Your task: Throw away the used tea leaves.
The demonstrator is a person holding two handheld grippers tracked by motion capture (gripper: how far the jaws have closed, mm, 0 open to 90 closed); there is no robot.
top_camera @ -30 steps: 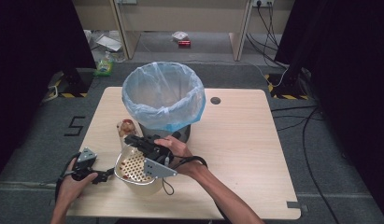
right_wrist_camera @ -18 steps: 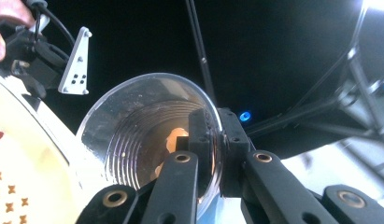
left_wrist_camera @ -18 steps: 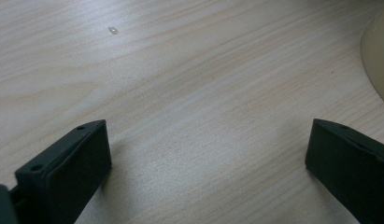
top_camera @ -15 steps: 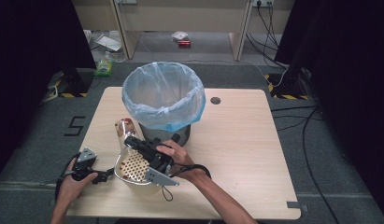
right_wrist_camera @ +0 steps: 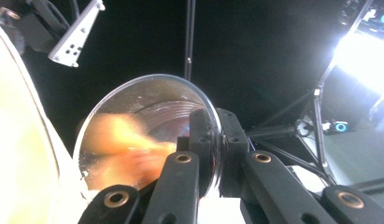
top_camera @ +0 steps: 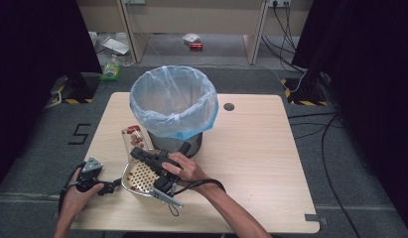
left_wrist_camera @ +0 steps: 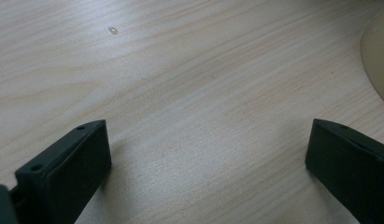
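My right gripper reaches up-left over a perforated cream colander bowl and is shut on the rim of a clear round dish. The dish stands tilted on edge beside the bin, with reddish-orange food scraps on it. In the right gripper view my right gripper pinches the dish, whose orange smear is blurred, and the bowl's cream wall is at the left. My left gripper rests low at the table's front left, left of the bowl. In its own view the left gripper is open over bare wood.
A bin lined with a blue bag stands mid-table, just behind the dish. The bowl's edge shows at the right of the left gripper view, and a small crumb lies on the wood. A cable hole sits behind the bin.
My right gripper has drawn slightly toward the person and left with the clear dish, which now stands more on edge. The left gripper has not moved.
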